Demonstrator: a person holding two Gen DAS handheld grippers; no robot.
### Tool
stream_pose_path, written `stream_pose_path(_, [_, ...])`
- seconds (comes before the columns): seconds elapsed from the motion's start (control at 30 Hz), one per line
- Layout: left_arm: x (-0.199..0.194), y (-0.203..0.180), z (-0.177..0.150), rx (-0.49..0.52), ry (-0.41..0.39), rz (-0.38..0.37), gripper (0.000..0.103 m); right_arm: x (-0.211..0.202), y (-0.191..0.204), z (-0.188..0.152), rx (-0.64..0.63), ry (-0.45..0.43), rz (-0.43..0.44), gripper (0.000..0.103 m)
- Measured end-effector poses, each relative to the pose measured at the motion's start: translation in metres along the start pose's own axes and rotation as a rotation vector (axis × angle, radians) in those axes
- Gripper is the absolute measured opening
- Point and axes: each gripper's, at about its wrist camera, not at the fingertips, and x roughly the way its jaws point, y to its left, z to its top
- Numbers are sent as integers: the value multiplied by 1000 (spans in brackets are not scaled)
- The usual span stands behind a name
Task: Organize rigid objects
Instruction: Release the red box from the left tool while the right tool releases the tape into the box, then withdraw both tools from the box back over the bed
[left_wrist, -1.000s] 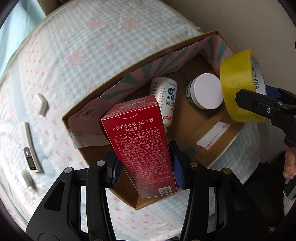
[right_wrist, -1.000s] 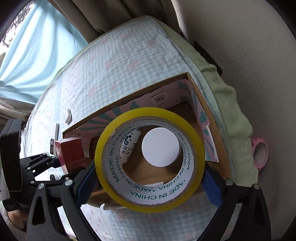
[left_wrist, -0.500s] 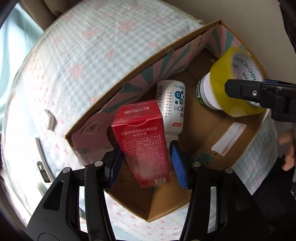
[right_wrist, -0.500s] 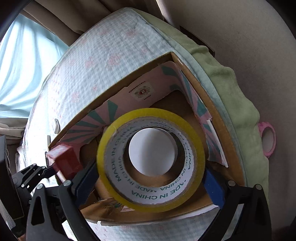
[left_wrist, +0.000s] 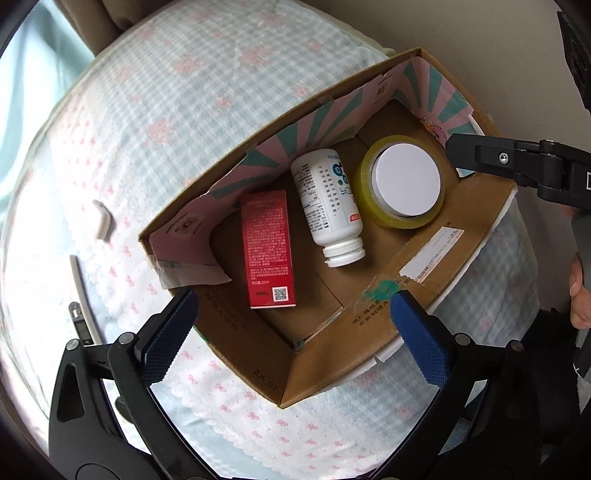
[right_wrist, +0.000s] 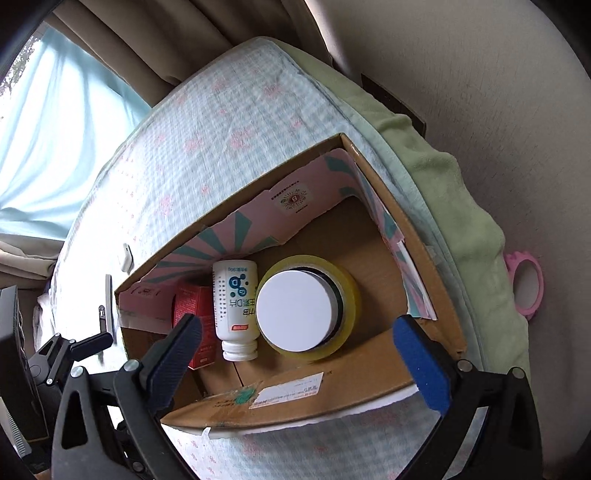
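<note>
Now our red box (left_wrist: 268, 249) lies flat in the cardboard box (left_wrist: 436, 280), dropped below our left claw (left_wrist: 291, 325). We just opened it wide, pointing straight down. Our right claw (right_wrist: 306, 363) gapes empty above the shiny yellow tape ring (right_wrist: 347, 295).

One cardboard box (left_wrist: 373, 343) sits on the bed (left_wrist: 166, 110), holding one red carton (left_wrist: 267, 243), one white bottle (left_wrist: 327, 206), one roll of yellow tape (left_wrist: 369, 206) and one white-lidded jar (left_wrist: 406, 182). Three small white items lie outside it.

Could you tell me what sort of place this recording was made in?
Most likely a bedroom: the cardboard box sits on a mattress under a checked bedsheet, with curtains at a window beyond it.
</note>
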Motion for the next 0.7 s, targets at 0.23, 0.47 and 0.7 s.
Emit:
stream_pose_path(0.23, [-26,-3,-18,-15,-28,4,103,-16,9,2,-38,-17,-25,103])
stream_pose_path(0.47, [-62,1,-34,-55,-72,48,103,-43,29,-1,-82,-68,-17,103])
stream_pose_path(0.7, [-111,16,-73,-132,-152,64,103,-81,66,-11,-155,-115,2,103])
